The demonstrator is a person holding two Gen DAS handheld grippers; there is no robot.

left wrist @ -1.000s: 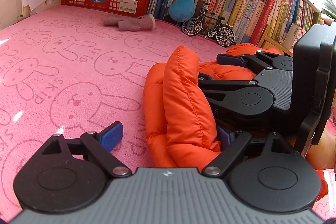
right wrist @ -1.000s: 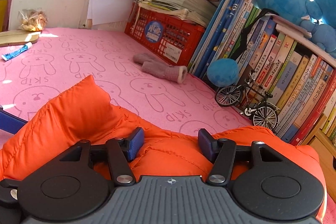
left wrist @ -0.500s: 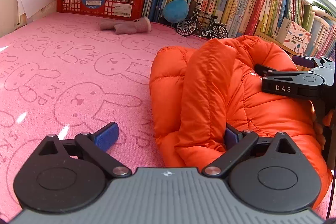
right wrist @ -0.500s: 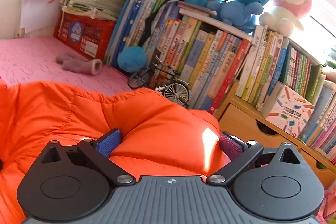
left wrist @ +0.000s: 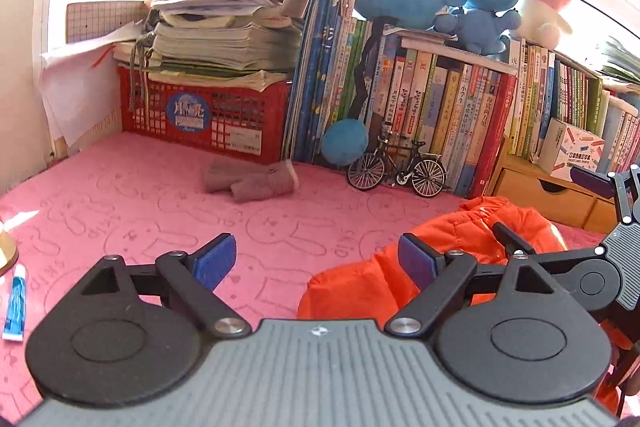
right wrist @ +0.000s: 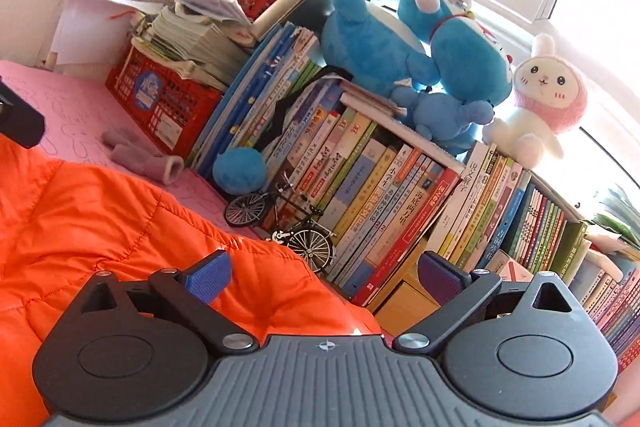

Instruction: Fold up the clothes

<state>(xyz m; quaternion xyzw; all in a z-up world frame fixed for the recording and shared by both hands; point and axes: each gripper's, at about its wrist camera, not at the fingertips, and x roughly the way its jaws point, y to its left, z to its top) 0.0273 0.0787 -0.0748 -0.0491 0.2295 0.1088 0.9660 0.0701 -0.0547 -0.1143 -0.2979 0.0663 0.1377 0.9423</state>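
Where right gripper (left wrist: pixel 556 203) crosses, orange jacket (left wrist: pixel 360 287) half-hidden

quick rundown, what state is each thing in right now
left gripper: jaws open, holding nothing
right gripper: jaws open, holding nothing
orange jacket: bunched on the pink mat, released
grey socks: lying loose by the red crate
toy bicycle: upright against the books
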